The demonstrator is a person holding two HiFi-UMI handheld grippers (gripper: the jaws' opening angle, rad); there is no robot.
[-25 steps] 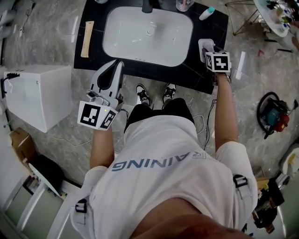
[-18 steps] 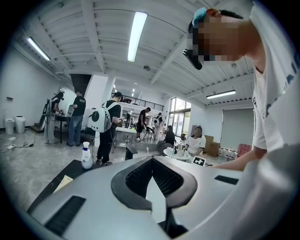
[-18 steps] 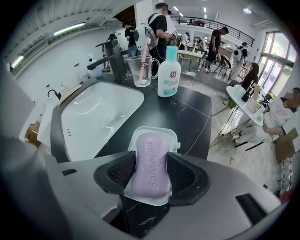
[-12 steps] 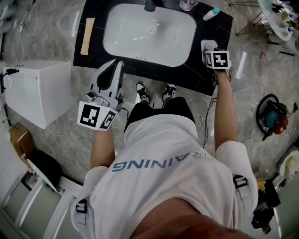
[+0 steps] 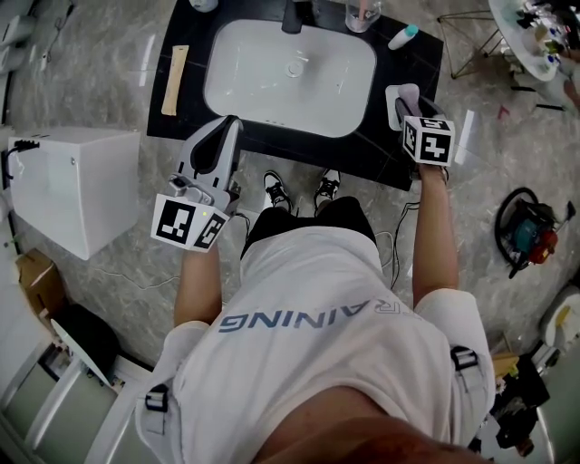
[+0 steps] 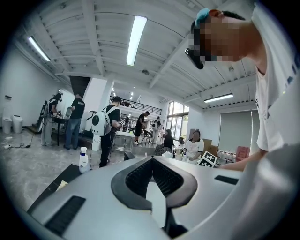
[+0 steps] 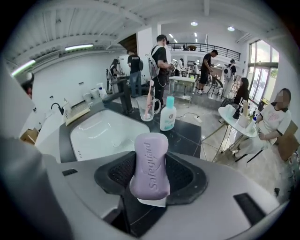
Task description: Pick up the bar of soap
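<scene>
A lilac bar of soap [image 7: 151,164] stands on end between the pads of my right gripper [image 7: 152,174], which is shut on it. In the head view the right gripper [image 5: 404,98] hangs over the right end of the black counter [image 5: 362,154], beside the white sink [image 5: 217,86], with the pale soap [image 5: 400,91] at its tip. My left gripper [image 5: 224,133] is held at the counter's front edge, left of the sink. Its jaws [image 6: 152,164] meet at the tips with nothing between them.
Behind the sink are a faucet [image 5: 292,14], a cup with toothbrushes [image 7: 149,108] and a white bottle with a teal cap [image 7: 168,115]. A wooden piece [image 5: 174,80] lies on the counter's left end. A white cabinet [image 5: 63,186] stands to the left. People stand further off.
The right gripper, with the soap in it, has drawn slightly back and up from the counter. The left gripper has hardly moved.
</scene>
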